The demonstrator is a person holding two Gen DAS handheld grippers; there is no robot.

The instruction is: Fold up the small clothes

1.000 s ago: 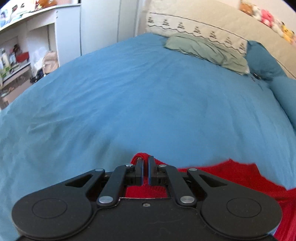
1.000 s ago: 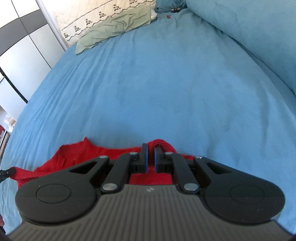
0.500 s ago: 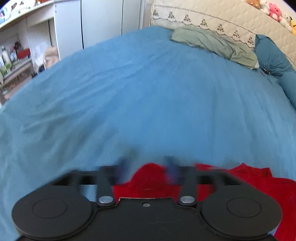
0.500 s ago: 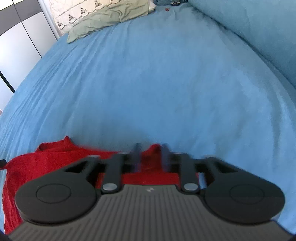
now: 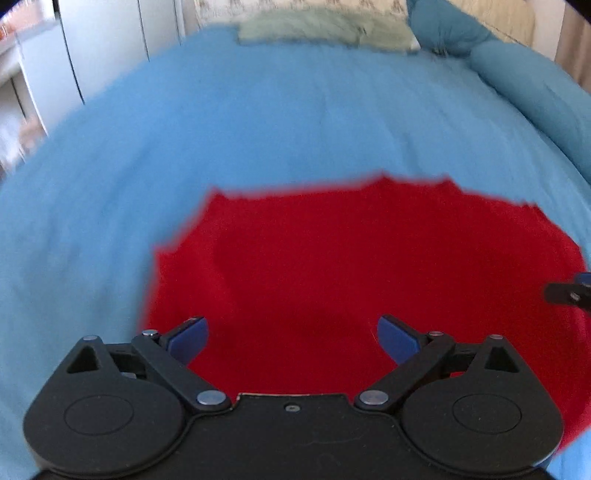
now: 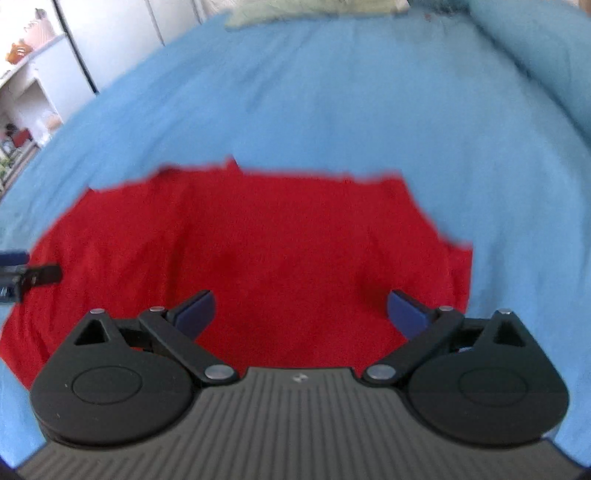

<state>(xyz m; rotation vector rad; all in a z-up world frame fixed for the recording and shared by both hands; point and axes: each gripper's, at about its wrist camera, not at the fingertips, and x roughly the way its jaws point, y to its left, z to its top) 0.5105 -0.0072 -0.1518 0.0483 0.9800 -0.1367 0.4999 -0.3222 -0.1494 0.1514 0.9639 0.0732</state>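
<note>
Blue bed [image 5: 258, 122]: red garment [image 5: 351, 266] under both spread grippers, left [image 5: 293, 338], right [image 6: 301, 308].

text: none legible | labels: none | brands: small pale mark on right gripper [image 6: 301, 312] housing, too small to read | numbers: none | signs: none | both views motion-blurred

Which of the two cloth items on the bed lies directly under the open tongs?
The red garment, spread flat near the tongs; the grey-green one lies far by the headboard.
</note>
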